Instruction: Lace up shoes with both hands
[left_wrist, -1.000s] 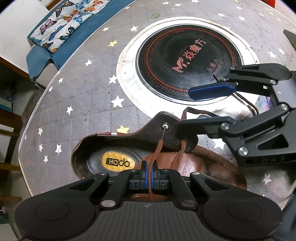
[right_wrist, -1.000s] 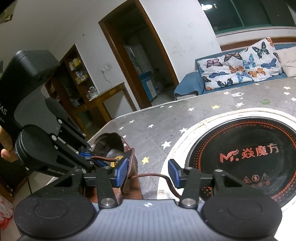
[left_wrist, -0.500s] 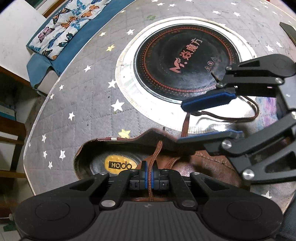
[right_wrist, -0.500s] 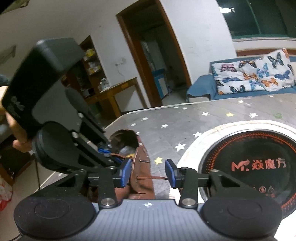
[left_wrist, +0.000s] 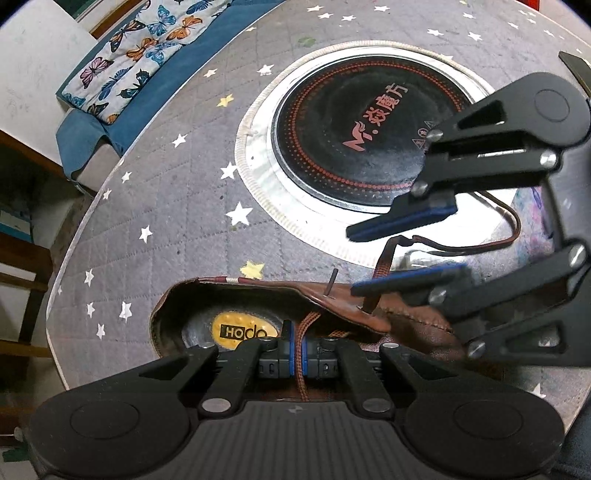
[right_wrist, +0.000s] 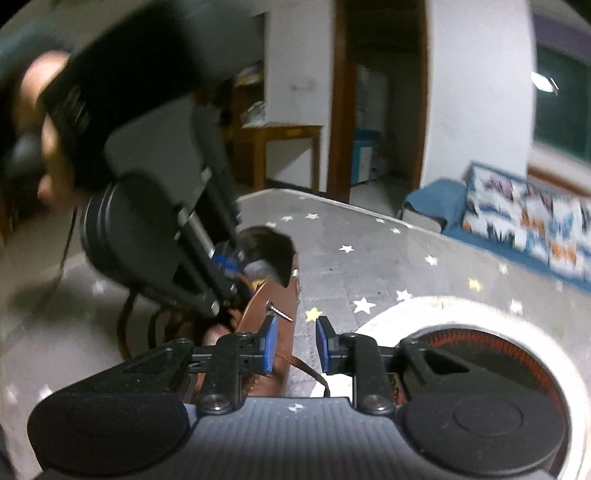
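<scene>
Left gripper (left_wrist: 297, 349) clamping the lace (left_wrist: 384, 258) above the shoe (left_wrist: 406, 325); right gripper (right_wrist: 293, 343), jaws apart, just been closing around it; risking missing the slack strand.

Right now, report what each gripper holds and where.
Left gripper pinches the brown lace just above the shoe. Right gripper, closing, has the lace's other run between unpressed pads.

The yellow oval insole label (left_wrist: 243, 330), just beyond the left tongs (left_wrist: 297, 349), reads "Hodo". The round black glass cooktop (left_wrist: 354, 136) farther ahead bears a red "M" logo with Chinese characters.
</scene>
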